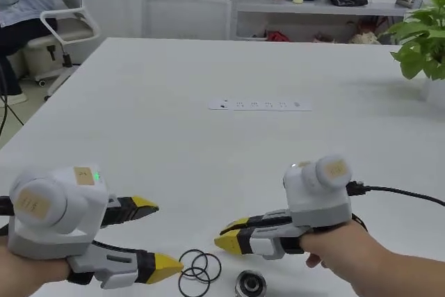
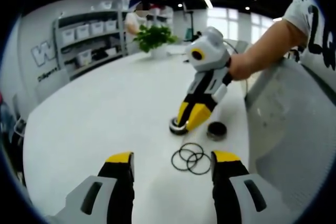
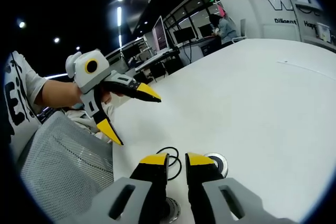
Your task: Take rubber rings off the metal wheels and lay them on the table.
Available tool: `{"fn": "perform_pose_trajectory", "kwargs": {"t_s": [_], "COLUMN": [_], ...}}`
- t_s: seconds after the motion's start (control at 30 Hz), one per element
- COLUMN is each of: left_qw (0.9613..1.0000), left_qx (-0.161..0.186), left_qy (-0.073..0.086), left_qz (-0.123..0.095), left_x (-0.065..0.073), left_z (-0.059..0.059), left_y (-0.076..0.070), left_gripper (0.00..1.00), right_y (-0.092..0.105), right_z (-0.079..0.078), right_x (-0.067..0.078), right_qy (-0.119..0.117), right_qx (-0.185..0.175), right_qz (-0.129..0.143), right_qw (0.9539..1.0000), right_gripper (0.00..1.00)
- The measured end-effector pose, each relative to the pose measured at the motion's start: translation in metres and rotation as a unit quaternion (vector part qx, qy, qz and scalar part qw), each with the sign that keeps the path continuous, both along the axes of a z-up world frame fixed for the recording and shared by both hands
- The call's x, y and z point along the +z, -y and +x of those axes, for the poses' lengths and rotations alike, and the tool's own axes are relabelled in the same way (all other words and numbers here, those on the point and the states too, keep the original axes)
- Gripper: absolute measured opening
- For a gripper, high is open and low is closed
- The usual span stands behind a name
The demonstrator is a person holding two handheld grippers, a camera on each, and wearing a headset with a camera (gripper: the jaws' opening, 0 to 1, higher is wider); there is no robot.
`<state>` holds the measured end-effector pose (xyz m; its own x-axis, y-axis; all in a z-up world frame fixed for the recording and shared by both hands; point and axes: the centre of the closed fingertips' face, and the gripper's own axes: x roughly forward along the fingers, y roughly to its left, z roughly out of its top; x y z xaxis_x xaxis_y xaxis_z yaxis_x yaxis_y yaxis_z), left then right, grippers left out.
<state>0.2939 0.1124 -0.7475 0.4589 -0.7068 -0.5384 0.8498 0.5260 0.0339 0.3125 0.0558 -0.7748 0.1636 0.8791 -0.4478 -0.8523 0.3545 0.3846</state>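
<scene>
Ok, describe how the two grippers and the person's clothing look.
The left gripper and right gripper are pale grey, with black jaws ending in pointed yellow tips. A black cable trails from the right one. The person wears a white short-sleeved shirt with dark lettering.

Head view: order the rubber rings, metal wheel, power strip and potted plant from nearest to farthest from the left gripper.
1. rubber rings, right beside the left gripper
2. metal wheel, just past the rings
3. power strip, mid-table
4. potted plant, far right
</scene>
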Motion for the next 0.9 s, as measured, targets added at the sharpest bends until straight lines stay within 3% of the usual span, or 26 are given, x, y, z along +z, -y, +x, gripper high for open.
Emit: {"fn": "perform_pose_trajectory", "kwargs": {"t_s": [0.4, 0.9], "left_qw": [1.0000, 0.9998], "left_qx": [-0.007, -0.018], "left_qy": [0.005, -0.004], "left_qz": [0.000, 0.010], "left_x": [0.004, -0.008], "left_z": [0.013, 0.022], "left_y": [0.012, 0.020], "left_gripper": [0.59, 0.56], "right_y": [0.018, 0.046], "right_z": [0.012, 0.023], "right_x": [0.004, -0.006], "right_qy": [0.014, 0.024], "right_qx": [-0.016, -0.030], "right_qz": [-0.006, -0.032], "right_qw": [0.9998, 0.9988], "right_gripper": [0.11, 0.14]}}
